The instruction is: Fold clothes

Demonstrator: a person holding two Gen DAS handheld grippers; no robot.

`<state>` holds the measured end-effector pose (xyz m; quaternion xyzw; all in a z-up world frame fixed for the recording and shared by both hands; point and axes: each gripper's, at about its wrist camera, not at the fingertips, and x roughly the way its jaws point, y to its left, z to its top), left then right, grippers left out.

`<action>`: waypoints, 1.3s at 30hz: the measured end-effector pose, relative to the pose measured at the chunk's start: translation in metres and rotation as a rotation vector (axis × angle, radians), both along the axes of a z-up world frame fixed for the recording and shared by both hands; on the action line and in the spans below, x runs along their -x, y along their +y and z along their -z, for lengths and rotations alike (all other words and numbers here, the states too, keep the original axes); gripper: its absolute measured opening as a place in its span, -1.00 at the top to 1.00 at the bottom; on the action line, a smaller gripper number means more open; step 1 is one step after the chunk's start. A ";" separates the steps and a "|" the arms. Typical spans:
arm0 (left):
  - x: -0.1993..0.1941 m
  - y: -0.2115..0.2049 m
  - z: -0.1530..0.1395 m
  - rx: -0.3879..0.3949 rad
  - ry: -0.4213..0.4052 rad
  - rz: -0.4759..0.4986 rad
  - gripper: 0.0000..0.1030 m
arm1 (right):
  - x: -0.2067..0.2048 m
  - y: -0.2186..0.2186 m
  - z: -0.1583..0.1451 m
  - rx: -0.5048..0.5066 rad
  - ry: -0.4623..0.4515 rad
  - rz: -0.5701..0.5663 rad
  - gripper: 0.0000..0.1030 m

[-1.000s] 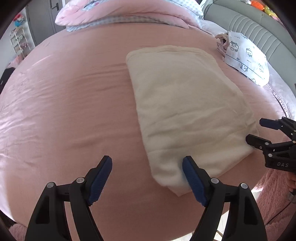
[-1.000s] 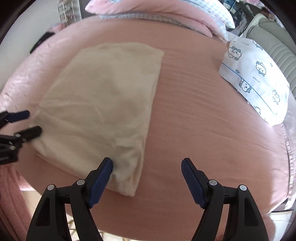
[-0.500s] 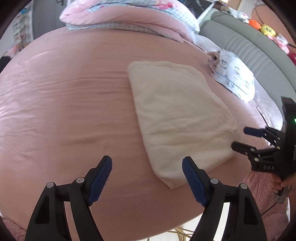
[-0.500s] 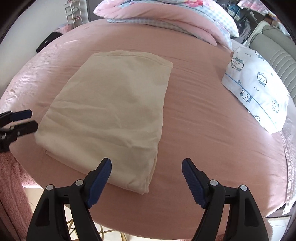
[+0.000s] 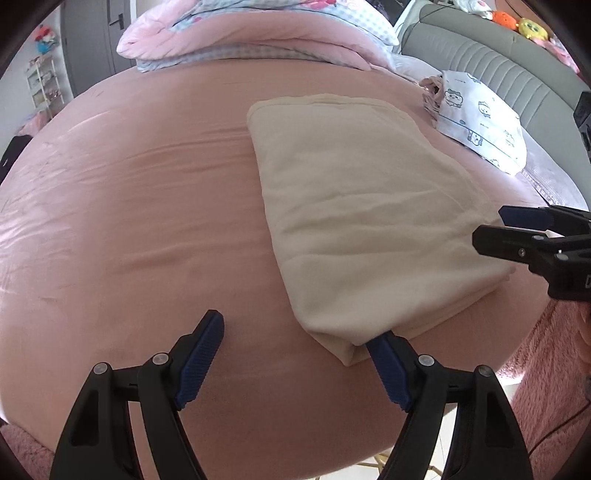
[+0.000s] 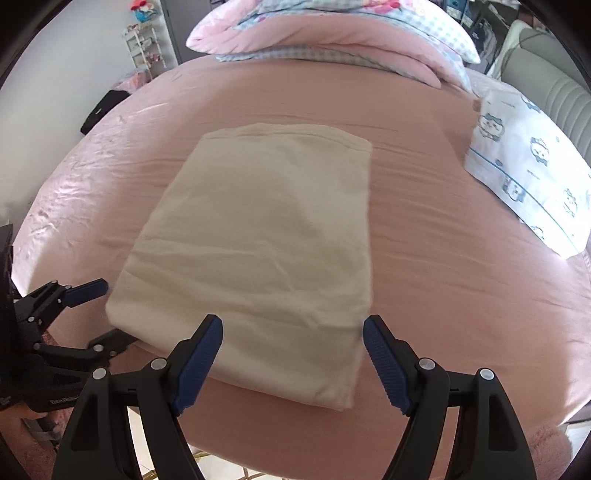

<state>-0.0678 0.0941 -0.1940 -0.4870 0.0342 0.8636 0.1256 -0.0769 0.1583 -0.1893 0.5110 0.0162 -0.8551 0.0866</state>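
Cloth point(image 6: 266, 236): cream, folded into a rectangle, flat on the pink bed point(image 5: 129, 221).
Left claw point(image 5: 295, 354): jaws just closing but apart, at the cloth's near corner; one finger's tip lies under that corner, nothing gripped.
Right claw point(image 6: 291, 347): open, over the cloth's near edge, gripping nothing.
Printed bag point(image 6: 528, 173): beyond the cloth, toward the grey headboard point(image 5: 498, 70).
Quilt point(image 6: 332, 33): piled beyond the cloth.
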 end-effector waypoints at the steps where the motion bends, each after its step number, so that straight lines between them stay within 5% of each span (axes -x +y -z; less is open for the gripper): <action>1: -0.003 0.001 0.001 0.009 0.006 -0.009 -0.26 | 0.002 -0.011 0.002 -0.003 0.006 -0.018 -0.51; 3: -0.009 0.001 0.001 0.027 0.017 -0.027 -0.09 | 0.000 -0.035 0.009 -0.041 0.007 -0.035 -0.52; 10: -0.020 -0.029 -0.007 -0.020 -0.030 -0.097 -0.09 | -0.008 -0.041 0.023 -0.245 0.011 -0.021 -0.52; 16: -0.022 -0.031 -0.016 -0.006 -0.006 -0.150 -0.08 | -0.003 0.007 0.019 -0.178 -0.053 0.097 -0.52; 22: -0.009 -0.058 -0.027 -0.226 0.027 -0.186 -0.08 | -0.012 -0.002 -0.001 -0.045 -0.005 0.103 -0.52; 24: 0.005 -0.044 -0.021 -0.179 0.012 -0.125 -0.08 | -0.014 -0.011 -0.004 -0.016 0.002 0.073 -0.52; 28: 0.012 -0.033 -0.002 -0.088 -0.080 -0.042 -0.11 | -0.004 -0.014 0.026 -0.119 -0.070 0.069 -0.52; 30: 0.006 -0.043 0.001 -0.102 -0.118 -0.041 -0.14 | -0.006 0.006 0.030 -0.055 -0.095 0.090 -0.52; 33: -0.002 -0.047 0.002 0.001 -0.159 0.004 -0.12 | -0.017 0.031 0.027 -0.036 -0.109 0.127 -0.55; 36: 0.000 -0.060 -0.016 -0.120 -0.098 -0.045 -0.12 | -0.023 0.039 0.017 -0.041 -0.091 0.139 -0.55; 39: 0.012 -0.054 -0.024 -0.142 -0.039 -0.037 -0.12 | -0.027 0.032 0.001 -0.044 -0.021 0.132 -0.55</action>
